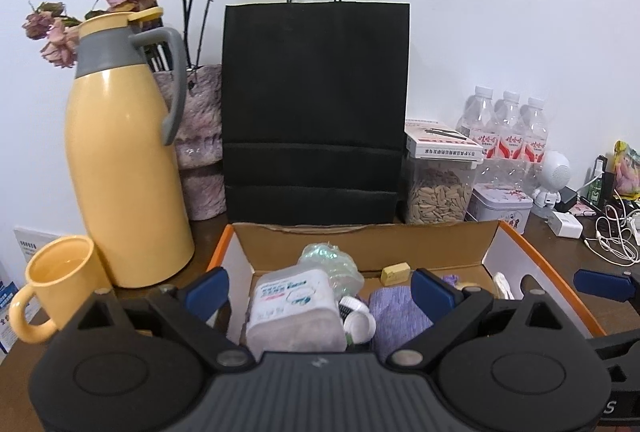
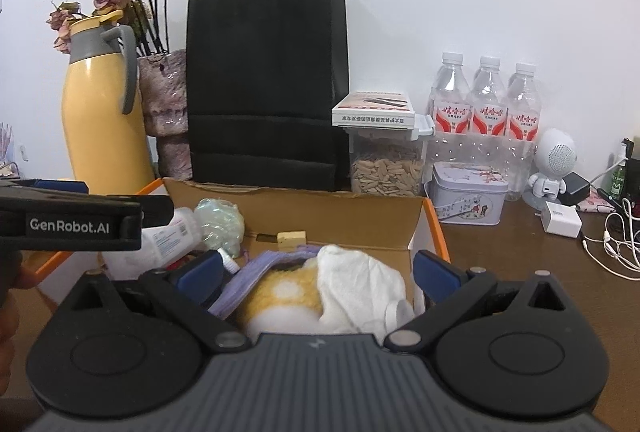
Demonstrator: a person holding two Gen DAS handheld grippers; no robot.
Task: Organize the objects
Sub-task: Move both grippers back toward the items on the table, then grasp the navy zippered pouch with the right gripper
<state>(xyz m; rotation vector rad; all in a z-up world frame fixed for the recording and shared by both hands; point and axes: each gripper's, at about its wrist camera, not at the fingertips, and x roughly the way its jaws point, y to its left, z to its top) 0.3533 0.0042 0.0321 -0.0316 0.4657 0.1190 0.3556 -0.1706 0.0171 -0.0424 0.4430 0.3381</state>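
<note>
An open cardboard box with an orange rim (image 1: 516, 228) (image 2: 434, 220) sits on the brown table and holds several small items. My left gripper (image 1: 320, 290) is open above its near side, over a white wipes pack (image 1: 294, 306), a purple cloth (image 1: 398, 310) and a small white cap (image 1: 358, 324). My right gripper (image 2: 318, 274) is open over a white cloth (image 2: 360, 284), a yellow plush item (image 2: 288, 292) and the purple cloth (image 2: 248, 272). A bubble-wrap ball (image 1: 328, 260) (image 2: 220, 222) and a small yellow block (image 1: 395, 272) (image 2: 291, 237) lie farther back.
Behind the box stand a black paper bag (image 1: 316, 112) (image 2: 266, 88), a yellow thermos (image 1: 124, 152), a vase of dried roses (image 1: 202, 136), a seed jar (image 2: 386, 168), a tin (image 2: 468, 196) and water bottles (image 2: 486, 104). A yellow mug (image 1: 56, 284) stands left. Chargers and cables (image 2: 616, 236) lie right.
</note>
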